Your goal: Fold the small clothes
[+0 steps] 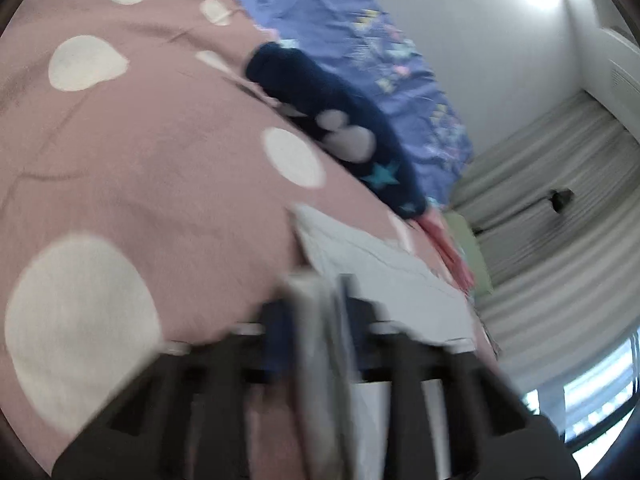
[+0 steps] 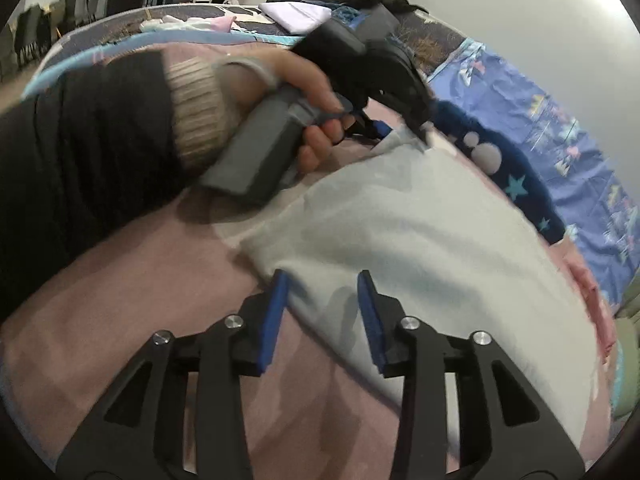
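A pale grey small garment (image 2: 400,220) lies spread on a pink bed sheet with white spots (image 2: 140,280). My right gripper (image 2: 322,276) hovers over the garment's near edge, open, its blue pads (image 2: 276,312) apart with the cloth below them and not pinched. At the garment's far corner, a hand (image 2: 280,80) in a dark sleeve holds my left gripper (image 2: 422,130). The blurred left wrist view shows my left gripper (image 1: 320,284) shut, with a fold of the pale garment (image 1: 380,272) between its fingers, over the spotted sheet (image 1: 160,140).
A navy garment with stars and white blobs (image 2: 512,168) (image 1: 340,120) lies just beyond the pale one. A blue patterned blanket (image 2: 540,120) (image 1: 360,40) runs along the wall. A pink item (image 2: 592,292) lies at the right edge. Folded pale clothes (image 2: 296,12) sit at the bed's far end.
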Available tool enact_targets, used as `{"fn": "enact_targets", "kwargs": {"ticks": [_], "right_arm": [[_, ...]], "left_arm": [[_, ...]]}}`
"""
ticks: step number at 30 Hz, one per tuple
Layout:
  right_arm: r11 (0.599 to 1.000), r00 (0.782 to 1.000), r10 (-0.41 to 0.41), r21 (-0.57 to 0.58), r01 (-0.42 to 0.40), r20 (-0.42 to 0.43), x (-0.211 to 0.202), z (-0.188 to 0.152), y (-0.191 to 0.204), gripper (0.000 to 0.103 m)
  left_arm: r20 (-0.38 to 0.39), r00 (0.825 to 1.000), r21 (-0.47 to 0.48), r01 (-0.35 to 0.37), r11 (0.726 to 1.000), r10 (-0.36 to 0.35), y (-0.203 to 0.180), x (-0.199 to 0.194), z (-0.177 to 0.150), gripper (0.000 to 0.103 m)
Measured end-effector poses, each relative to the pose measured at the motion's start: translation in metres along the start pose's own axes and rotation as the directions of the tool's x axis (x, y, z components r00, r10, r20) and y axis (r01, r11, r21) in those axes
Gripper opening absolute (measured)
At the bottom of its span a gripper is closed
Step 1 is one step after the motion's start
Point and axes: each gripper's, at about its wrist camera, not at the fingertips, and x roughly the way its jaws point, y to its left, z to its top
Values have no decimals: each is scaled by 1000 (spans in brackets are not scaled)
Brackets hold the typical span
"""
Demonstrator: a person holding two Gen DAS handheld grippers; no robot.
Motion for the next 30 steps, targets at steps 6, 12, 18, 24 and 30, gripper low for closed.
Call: {"fn": "enact_targets", "kwargs": {"ticks": [6, 12, 18, 24, 30], "right_arm": [[996, 999, -41, -77, 42, 10, -10, -8, 8, 46], [993, 998, -57, -106, 56, -8, -17, -16, 12, 49], [996, 1000, 23, -82, -24, -12, -17, -4, 18, 49], [963, 990, -139, -234, 135, -1, -18, -12, 39, 49], [932, 968, -251, -273, 239, -9, -8, -15, 36, 48]], "left_arm": [[63, 991, -64, 119, 991, -115, 20, -18, -7, 9], [-34, 983, 53, 183, 982, -182, -4, -16, -14, 53], [-56, 986, 85, 164, 983, -159, -9, -14, -19, 55], [-52, 985, 85, 167, 982, -163, -6, -17, -20, 55], [-53, 985, 85, 170, 982, -166, -6, -15, -20, 55]]}}
